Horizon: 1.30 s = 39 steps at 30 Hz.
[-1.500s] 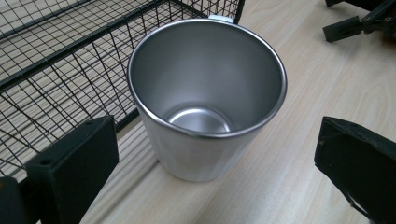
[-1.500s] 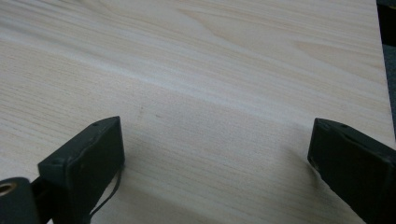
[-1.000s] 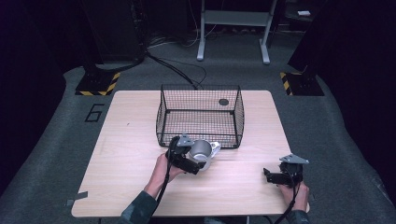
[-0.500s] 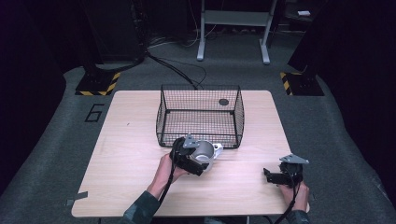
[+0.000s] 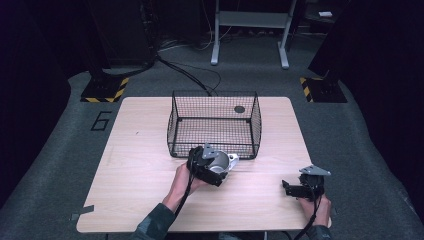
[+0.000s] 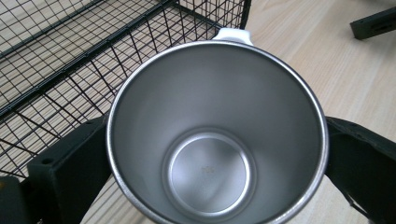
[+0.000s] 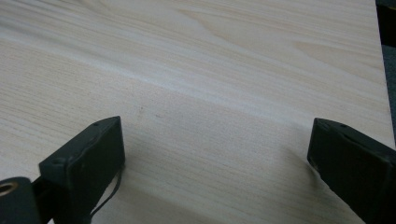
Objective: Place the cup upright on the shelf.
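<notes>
A stainless steel mug with a white handle is clamped between the jaws of my left gripper, just in front of the black wire basket. In the left gripper view I look straight into the mug; it is empty and its white handle points away from me. The left gripper has a black jaw pressed on each side of it, and the basket stands at the upper left. My right gripper rests low over the table near the front right, open with nothing between its jaws.
The wooden table has bare surface to the left and along the front. A small dark round thing lies in the far right of the basket. Grey carpet, cables and a metal stand surround the table.
My left gripper has shifted slightly right and toward the basket with the mug in it. The right gripper has not moved.
</notes>
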{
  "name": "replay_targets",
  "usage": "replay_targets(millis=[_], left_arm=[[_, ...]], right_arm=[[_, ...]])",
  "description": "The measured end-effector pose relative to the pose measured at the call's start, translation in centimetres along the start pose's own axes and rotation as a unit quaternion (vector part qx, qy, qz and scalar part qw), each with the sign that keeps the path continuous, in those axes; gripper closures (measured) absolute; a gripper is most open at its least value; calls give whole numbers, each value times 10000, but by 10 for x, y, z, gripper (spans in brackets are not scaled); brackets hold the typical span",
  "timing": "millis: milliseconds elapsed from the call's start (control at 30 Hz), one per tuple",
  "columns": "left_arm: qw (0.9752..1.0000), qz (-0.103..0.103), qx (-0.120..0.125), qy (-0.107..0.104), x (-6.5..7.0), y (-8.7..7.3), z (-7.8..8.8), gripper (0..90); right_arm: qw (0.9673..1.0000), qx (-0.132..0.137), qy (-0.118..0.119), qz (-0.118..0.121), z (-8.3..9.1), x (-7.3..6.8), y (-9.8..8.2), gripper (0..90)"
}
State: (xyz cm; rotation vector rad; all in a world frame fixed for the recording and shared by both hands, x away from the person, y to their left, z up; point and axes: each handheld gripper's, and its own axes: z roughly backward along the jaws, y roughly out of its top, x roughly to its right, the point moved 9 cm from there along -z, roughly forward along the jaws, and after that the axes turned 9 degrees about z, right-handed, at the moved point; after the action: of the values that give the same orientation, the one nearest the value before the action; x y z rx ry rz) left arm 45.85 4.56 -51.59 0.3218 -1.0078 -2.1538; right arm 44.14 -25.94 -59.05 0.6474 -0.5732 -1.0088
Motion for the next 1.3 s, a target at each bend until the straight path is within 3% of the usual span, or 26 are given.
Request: replay_targets(millis=[400,533,700,1033,1100,1300], left_arm=[[9995,-56,-11,306,0,-2,-8,39],[9998,115,56,132,1,-2,-7,56],[9998,141,123,64,2,-2,-6,63],[9999,16,128,71,4,-4,-2,67],[9997,17,222,86,4,-3,1,67],[9997,-23,253,-29,7,-2,11,67]], right_arm=[[10000,-2,-4,-10,0,0,0,38],[10000,19,-7,5,0,1,0,45],[10000,22,-10,42,1,1,0,50],[10000,29,-12,47,1,1,0,57],[10000,4,-2,59,1,1,0,56],[10000,29,0,46,1,1,0,57]])
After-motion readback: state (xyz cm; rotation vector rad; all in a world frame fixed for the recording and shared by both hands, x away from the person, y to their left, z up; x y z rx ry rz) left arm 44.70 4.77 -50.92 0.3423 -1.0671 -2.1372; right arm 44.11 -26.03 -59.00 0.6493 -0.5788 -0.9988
